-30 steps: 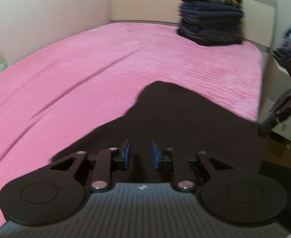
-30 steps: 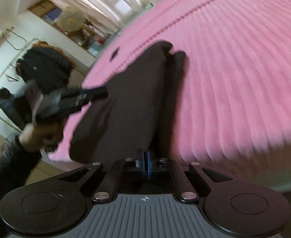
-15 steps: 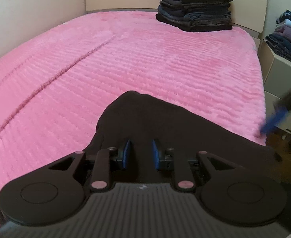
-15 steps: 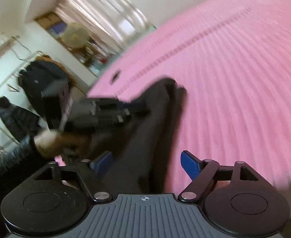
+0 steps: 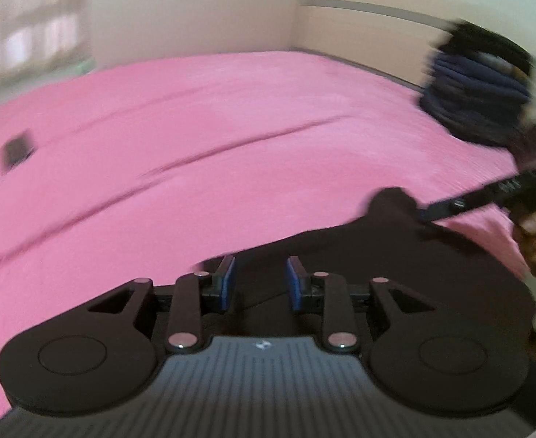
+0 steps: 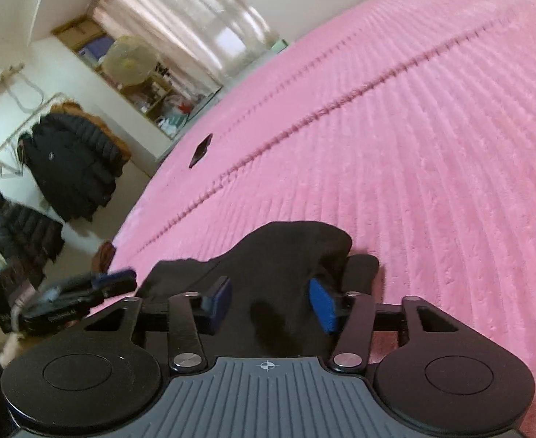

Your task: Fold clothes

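Note:
A black garment (image 5: 395, 255) lies bunched at the near edge of the pink bed (image 5: 231, 138). In the right wrist view the garment (image 6: 286, 252) lies under and between my fingers. My left gripper (image 5: 260, 281) is open over the garment's near edge and holds nothing. My right gripper (image 6: 270, 303) is open, its blue pads either side of the cloth without gripping it. The right gripper also shows in the left wrist view (image 5: 450, 208), over the garment's far corner. The left gripper shows at the left in the right wrist view (image 6: 114, 281).
A tall stack of folded dark clothes (image 5: 479, 87) stands at the bed's far right. A small dark object (image 6: 200, 151) lies on the bed's far left part. Coats (image 6: 71, 168) hang on a rack beyond the bed. A headboard (image 5: 377, 25) backs the bed.
My right gripper opened and let go of the garment, then narrowed a little over it. My left gripper stayed open and swung left; the garment now lies lower and bunched.

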Demonstrator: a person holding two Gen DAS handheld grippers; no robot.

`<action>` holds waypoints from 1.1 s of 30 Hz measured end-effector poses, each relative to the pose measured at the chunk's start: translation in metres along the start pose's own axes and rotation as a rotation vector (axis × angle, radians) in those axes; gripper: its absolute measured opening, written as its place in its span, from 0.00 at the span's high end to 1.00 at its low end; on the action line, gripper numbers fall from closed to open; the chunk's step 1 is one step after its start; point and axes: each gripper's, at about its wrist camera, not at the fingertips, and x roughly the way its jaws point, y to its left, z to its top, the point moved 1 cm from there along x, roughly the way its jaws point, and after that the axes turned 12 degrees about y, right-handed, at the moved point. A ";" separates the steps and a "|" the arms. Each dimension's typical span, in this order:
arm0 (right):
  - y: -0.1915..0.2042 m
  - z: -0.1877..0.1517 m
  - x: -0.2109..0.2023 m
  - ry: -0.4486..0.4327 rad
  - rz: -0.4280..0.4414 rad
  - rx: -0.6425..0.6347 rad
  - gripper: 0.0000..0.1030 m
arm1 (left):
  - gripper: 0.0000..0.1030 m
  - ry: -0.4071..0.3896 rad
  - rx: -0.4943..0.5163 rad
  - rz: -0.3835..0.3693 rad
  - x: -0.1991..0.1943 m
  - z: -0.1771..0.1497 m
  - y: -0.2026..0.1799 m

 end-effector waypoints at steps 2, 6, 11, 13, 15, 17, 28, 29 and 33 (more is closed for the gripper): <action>-0.002 -0.002 -0.002 -0.007 0.014 0.024 0.52 | 0.76 0.016 -0.078 0.000 0.001 -0.008 0.022; -0.007 -0.001 -0.004 -0.013 -0.034 0.075 0.97 | 0.76 0.084 -0.134 -0.037 0.023 -0.015 0.038; 0.013 -0.007 -0.035 -0.091 -0.026 0.034 1.00 | 0.94 0.072 -0.091 -0.047 0.029 -0.016 0.028; 0.019 -0.013 -0.063 -0.168 -0.014 0.035 1.00 | 0.94 0.039 -0.074 -0.052 0.017 -0.015 0.025; 0.016 -0.022 -0.076 -0.191 -0.039 0.043 1.00 | 0.94 0.001 -0.071 -0.069 0.005 -0.017 0.023; 0.008 -0.030 -0.075 -0.164 -0.099 0.043 1.00 | 0.94 0.013 -0.075 -0.069 0.009 -0.017 0.026; 0.018 -0.016 -0.042 -0.122 -0.040 -0.059 0.22 | 0.75 0.014 -0.233 -0.032 0.008 -0.026 0.056; 0.020 -0.012 -0.036 -0.105 -0.035 -0.069 0.22 | 0.70 0.021 -0.245 -0.019 0.008 -0.027 0.059; 0.014 -0.004 -0.014 -0.044 -0.045 -0.055 0.23 | 0.63 0.052 -0.284 -0.015 0.012 -0.027 0.075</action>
